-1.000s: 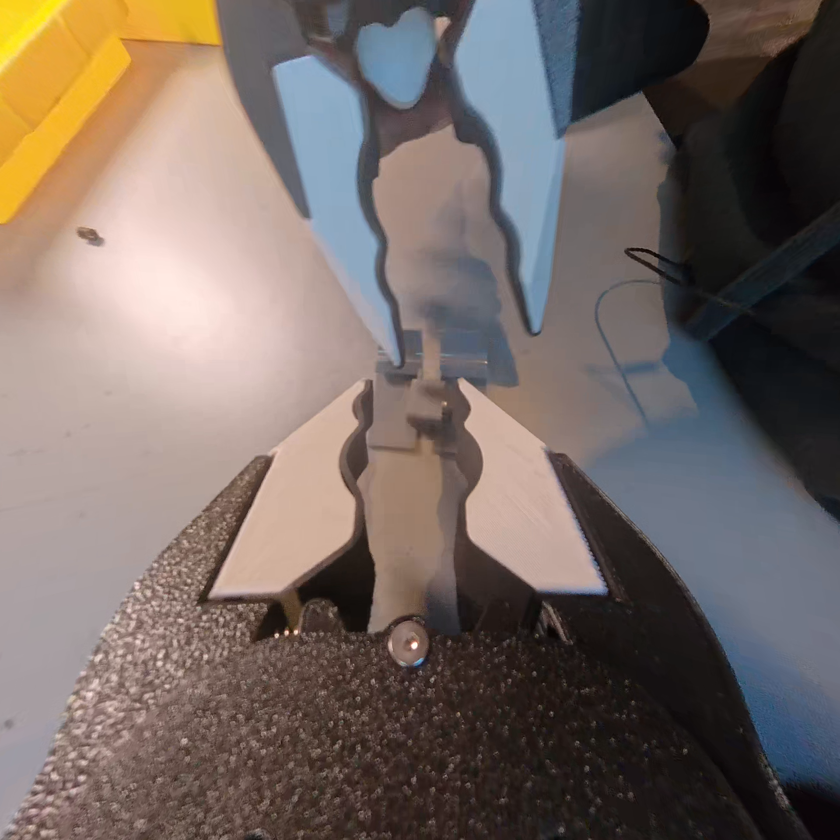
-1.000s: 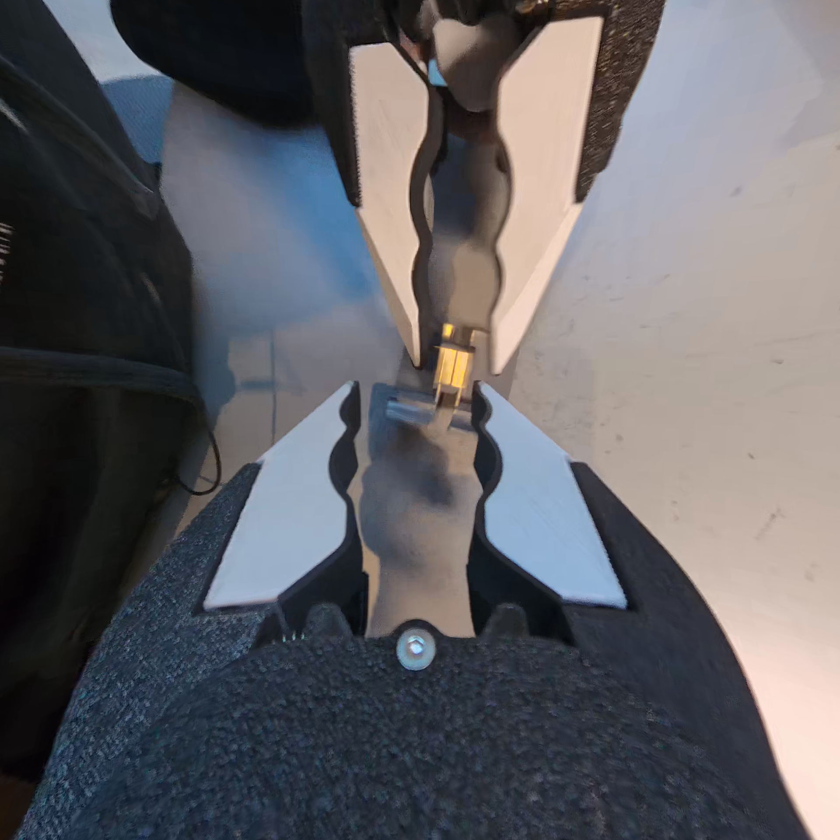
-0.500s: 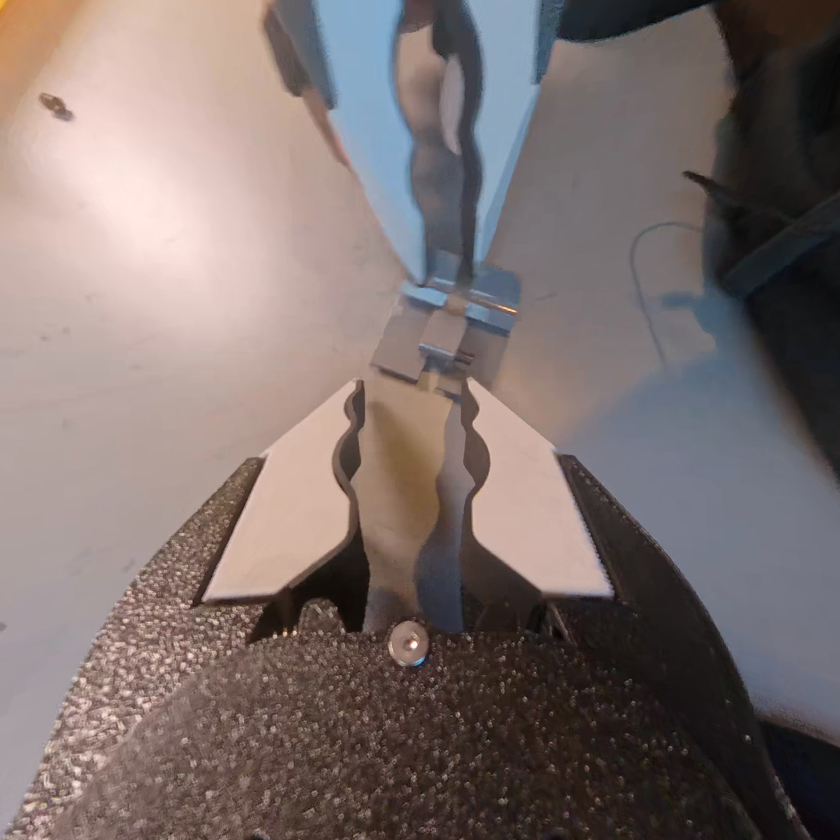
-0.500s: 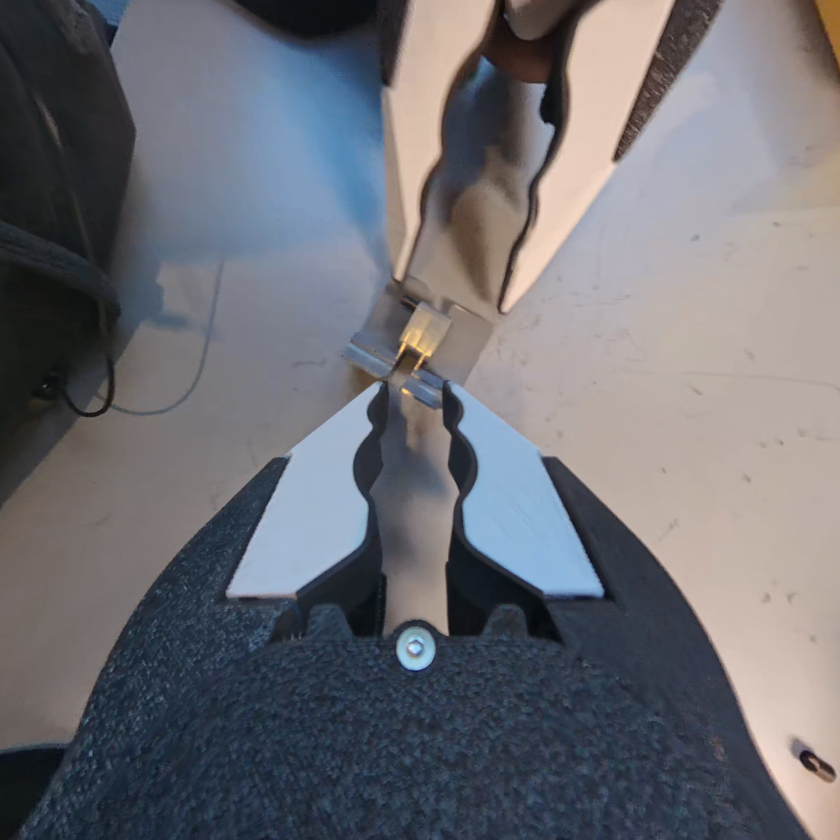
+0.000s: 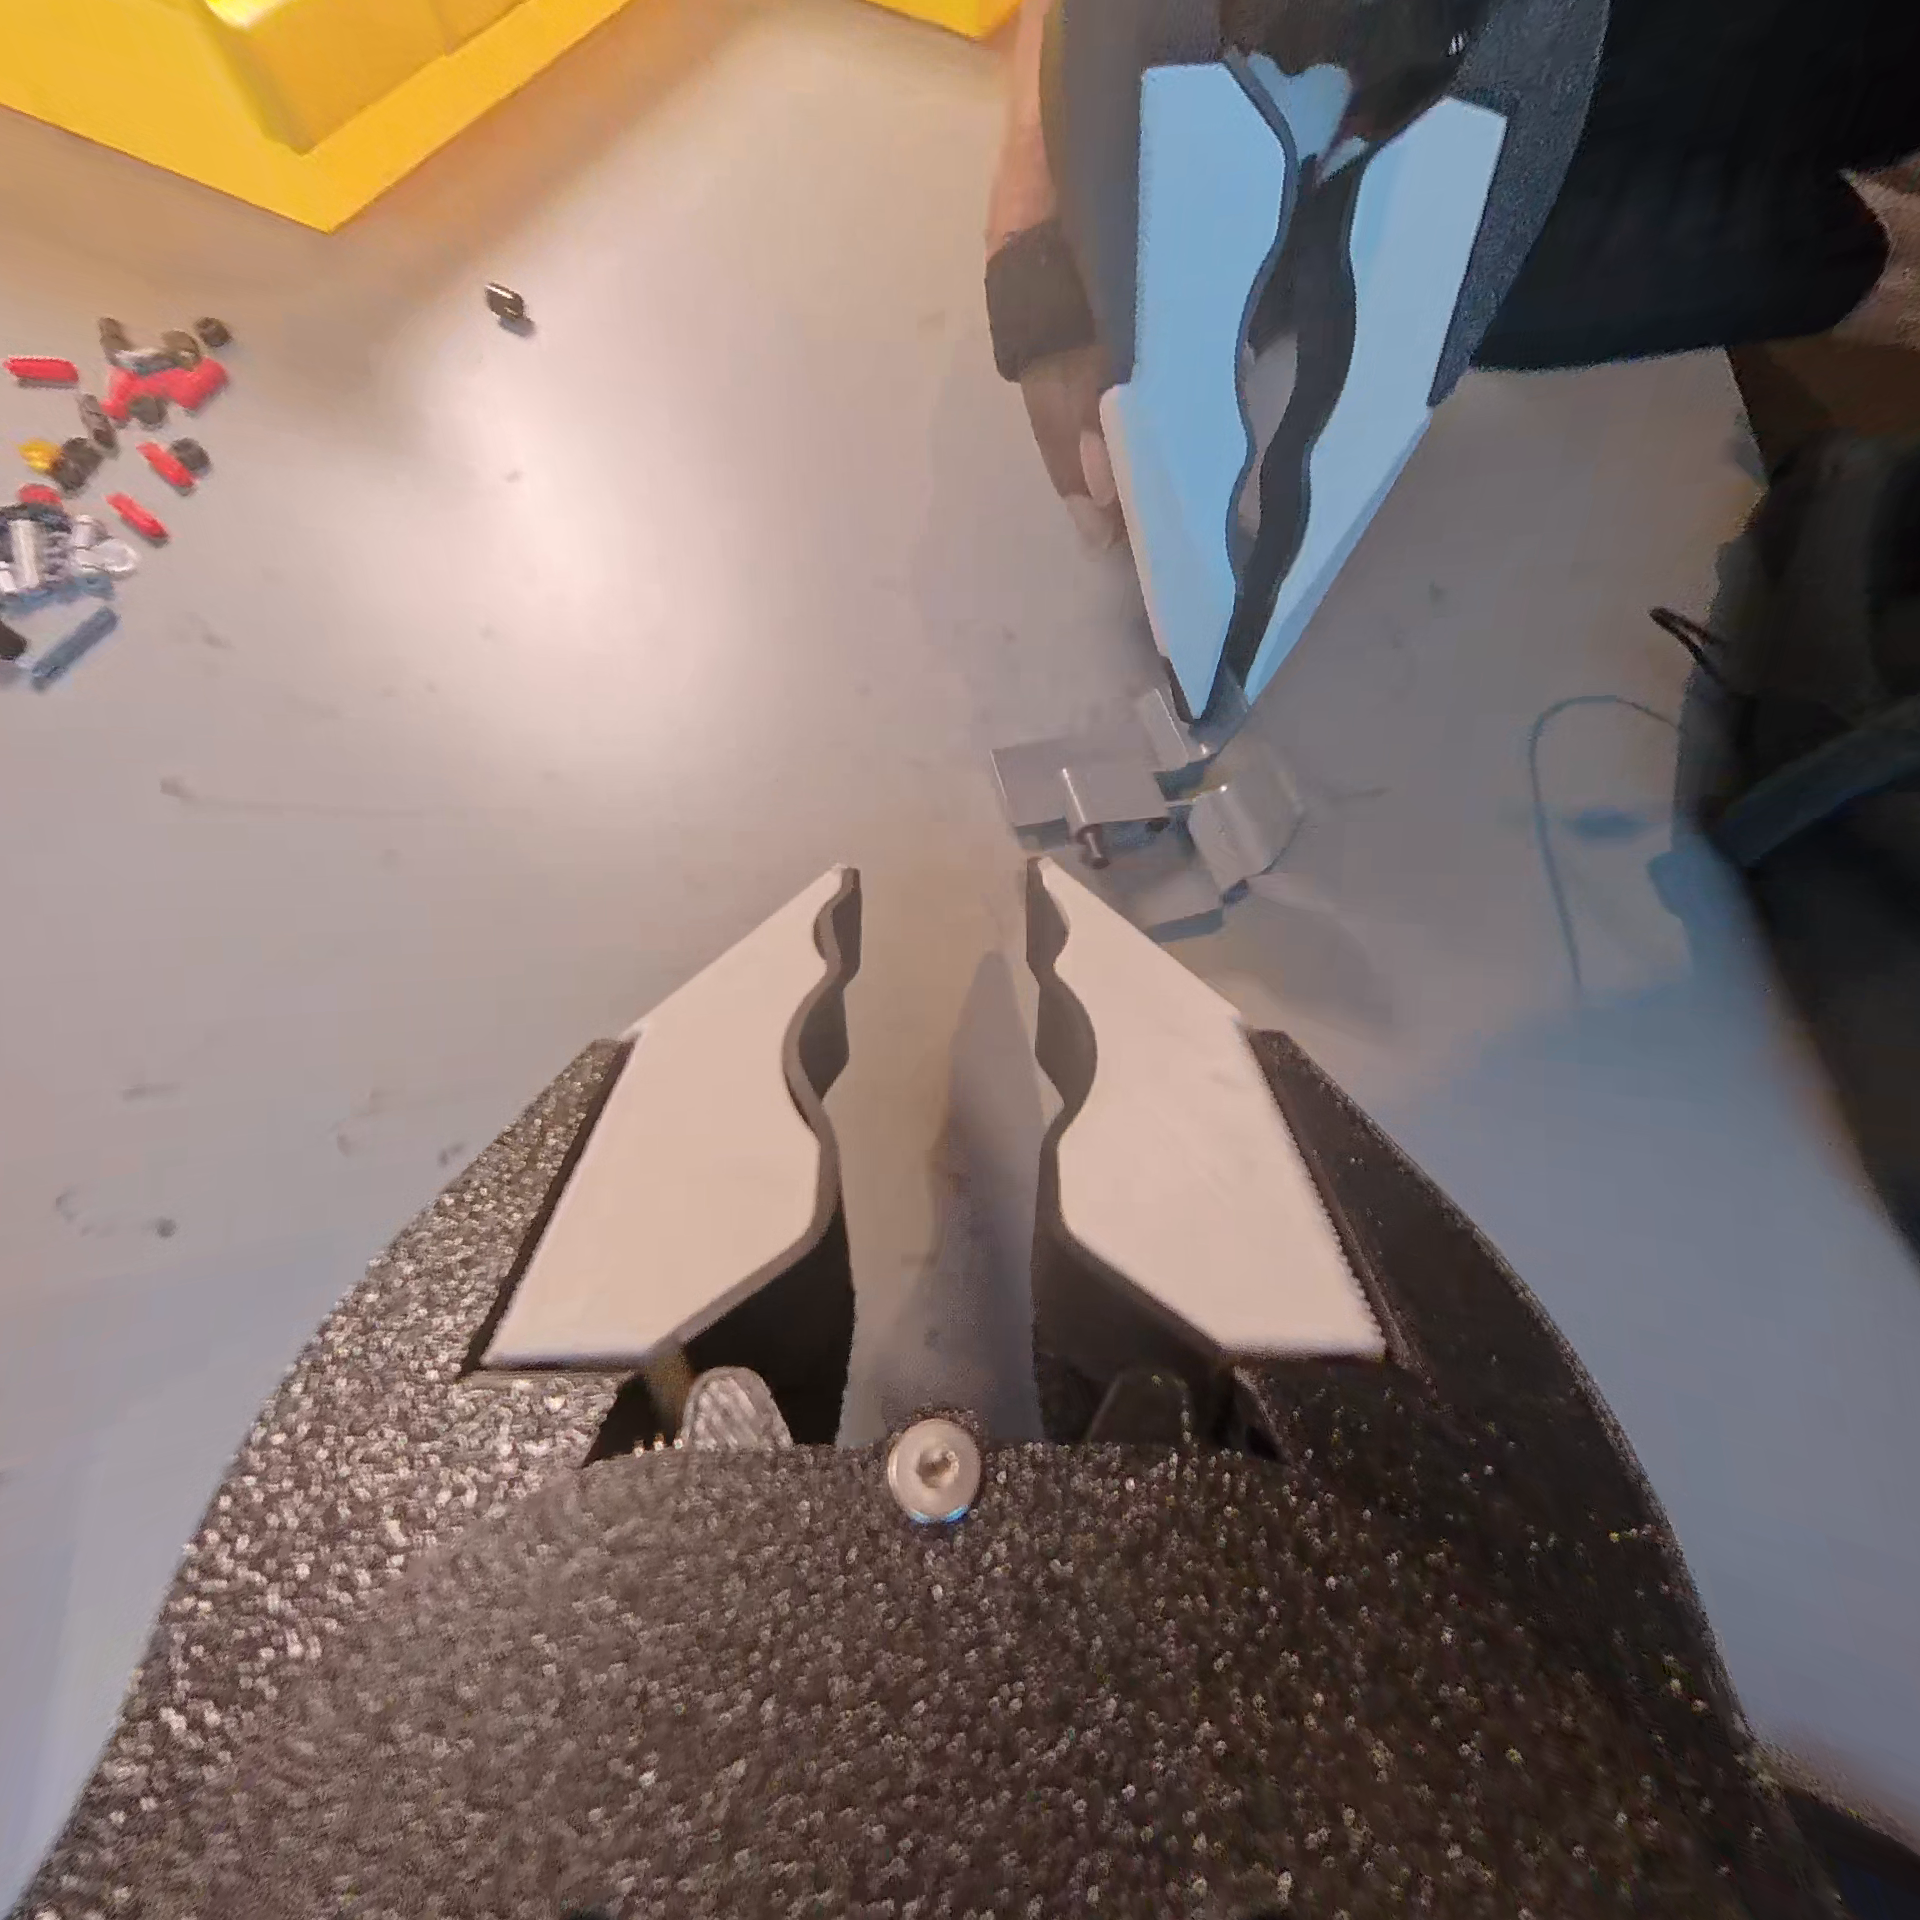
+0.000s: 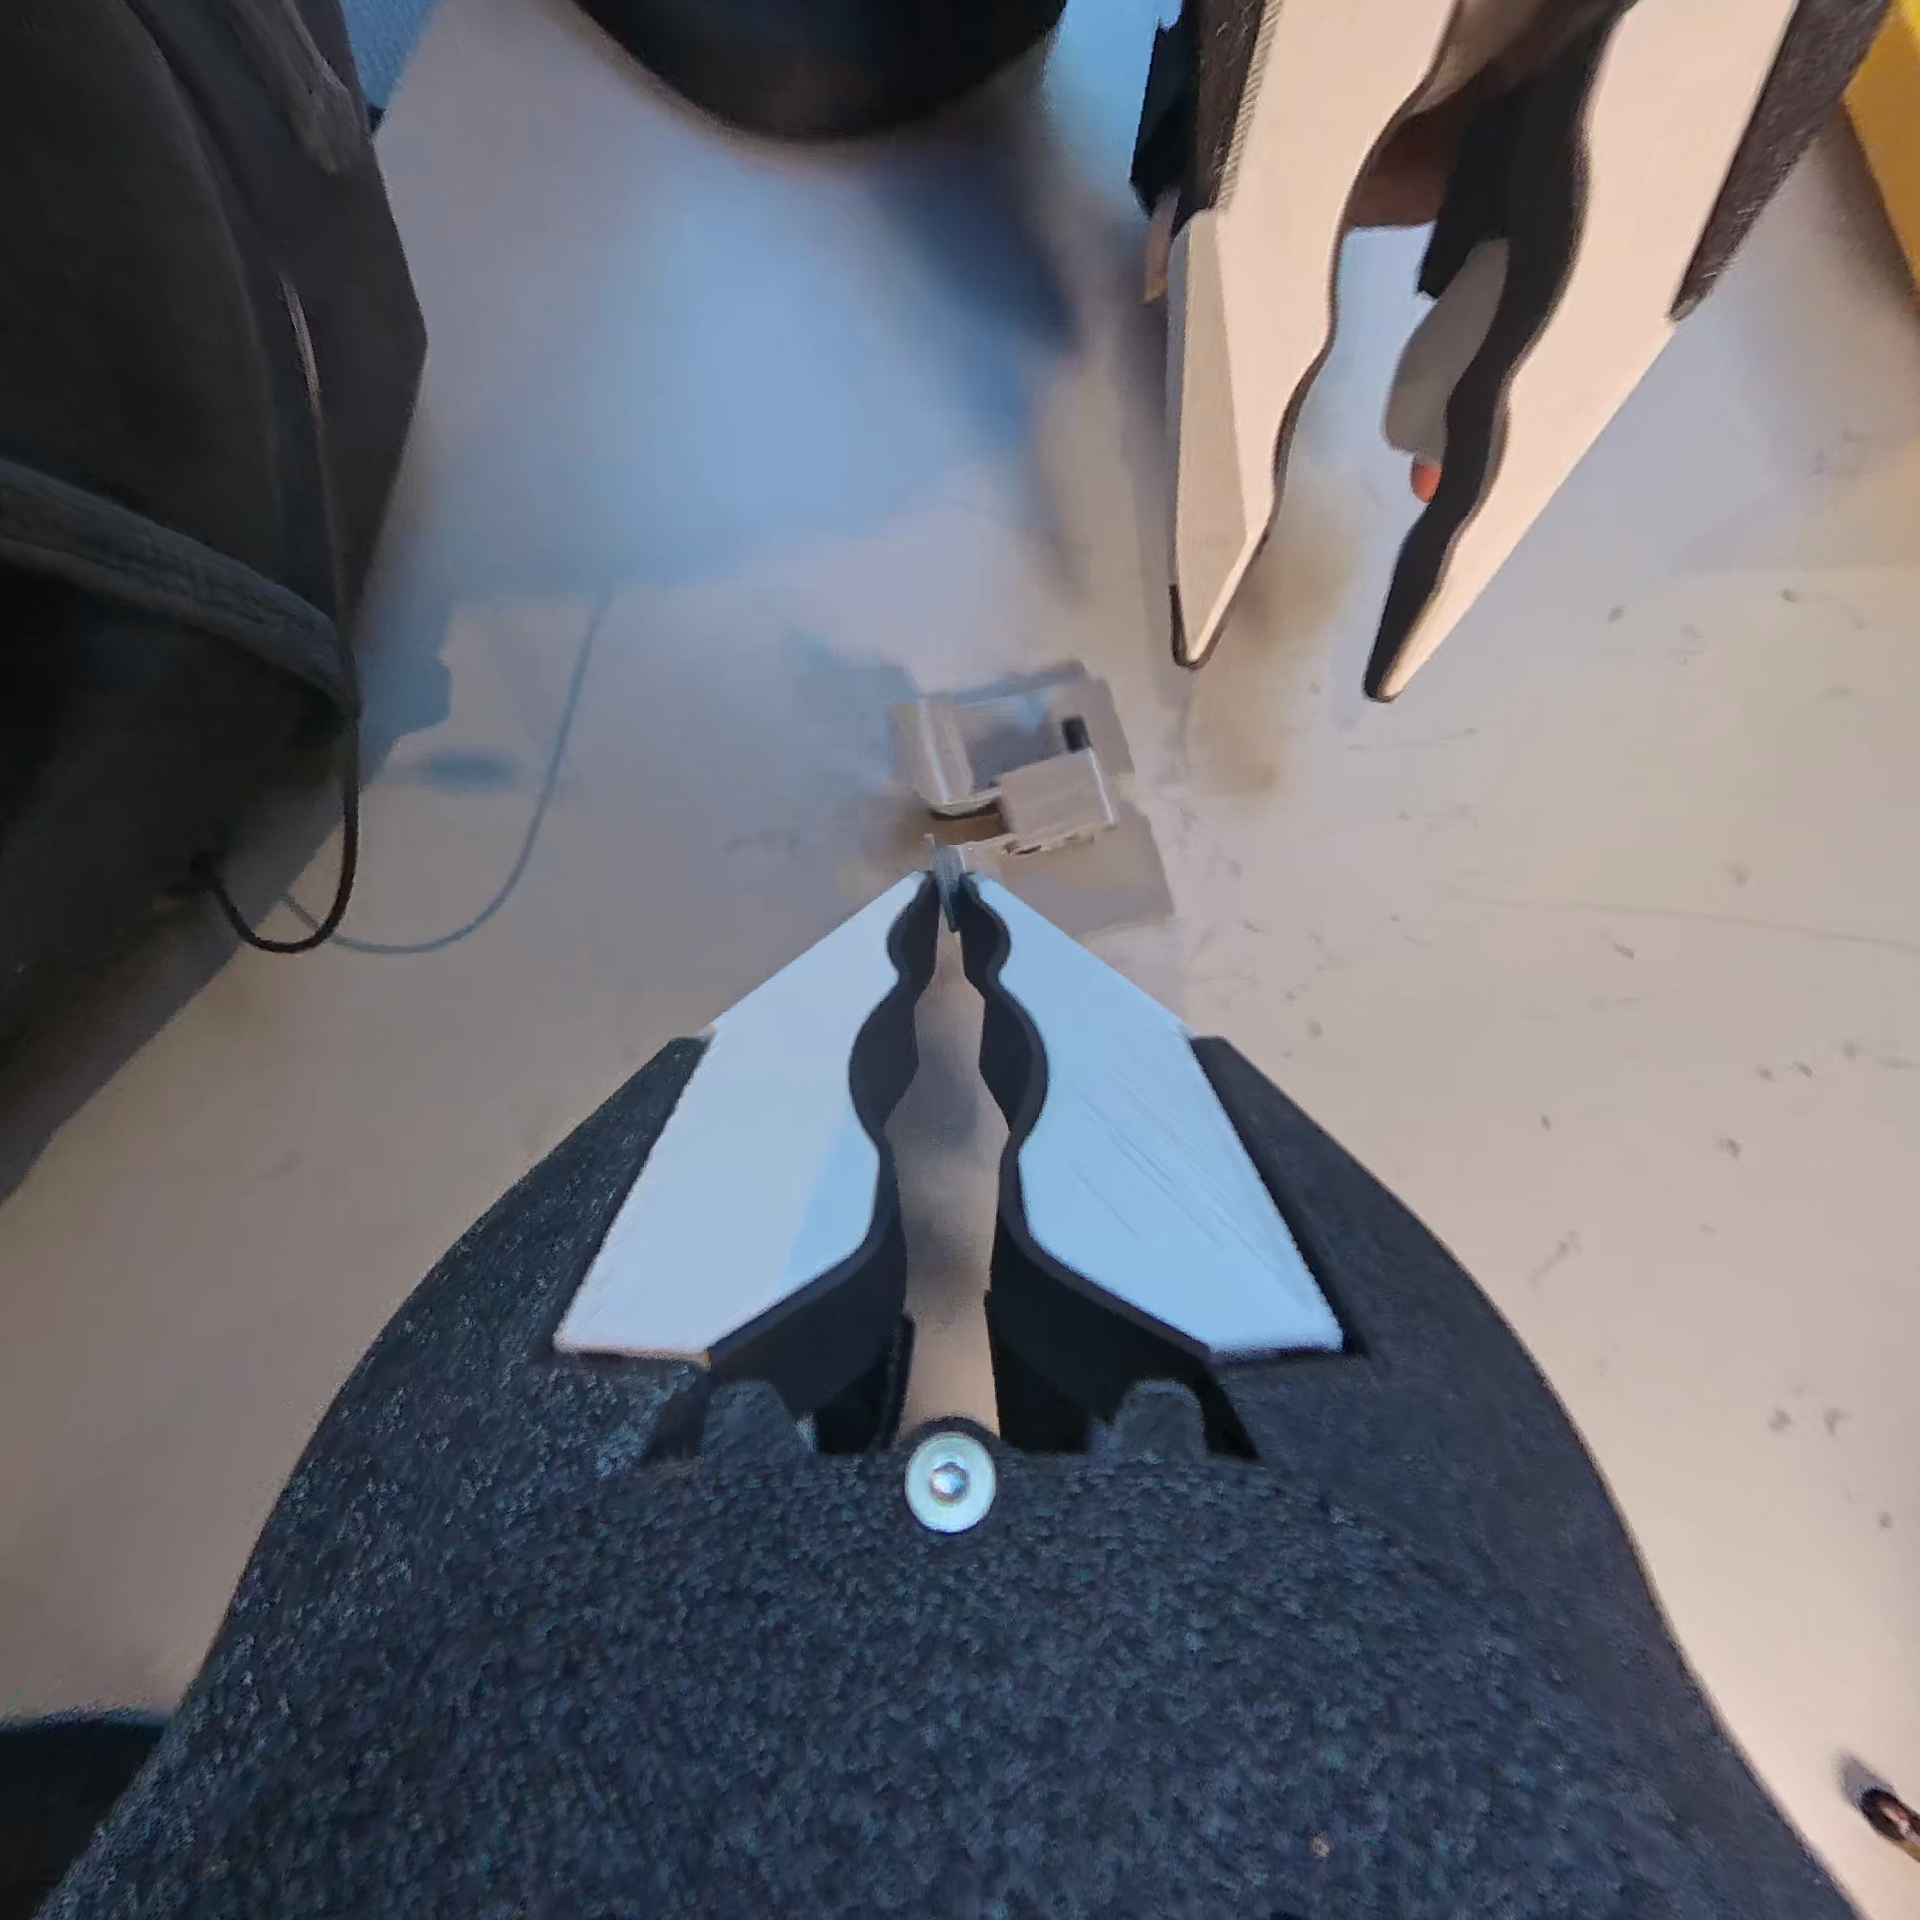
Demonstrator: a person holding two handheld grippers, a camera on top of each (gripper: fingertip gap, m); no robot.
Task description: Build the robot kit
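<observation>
A small grey metal hinged assembly [image 5: 1117, 795] lies on the grey table [image 5: 520, 831]. My left gripper [image 5: 943, 883] is open and empty, its fingertips just short of the assembly and to its left. My right gripper [image 6: 945, 883] is shut on a thin grey tab at the near edge of the assembly [image 6: 1013, 769]. In the left wrist view the right gripper [image 5: 1216, 707] comes down from the top right onto the assembly's far side. In the right wrist view the left gripper [image 6: 1283, 675] hangs open beyond and to the right of the assembly.
A yellow bin [image 5: 312, 94] stands at the far left. Several small red, black and metal parts [image 5: 94, 457] lie left, a lone black piece [image 5: 507, 301] nearer. A black bag [image 6: 156, 416] and thin cable [image 6: 520, 831] lie beside the assembly. A hand [image 5: 1049, 343] holds the right gripper. Across from one pair of fingers to the other is roughly 7 cm.
My left gripper has let go of the assembly, opened and drawn back. My right gripper has closed further on the assembly's edge, and the assembly now rests on the table.
</observation>
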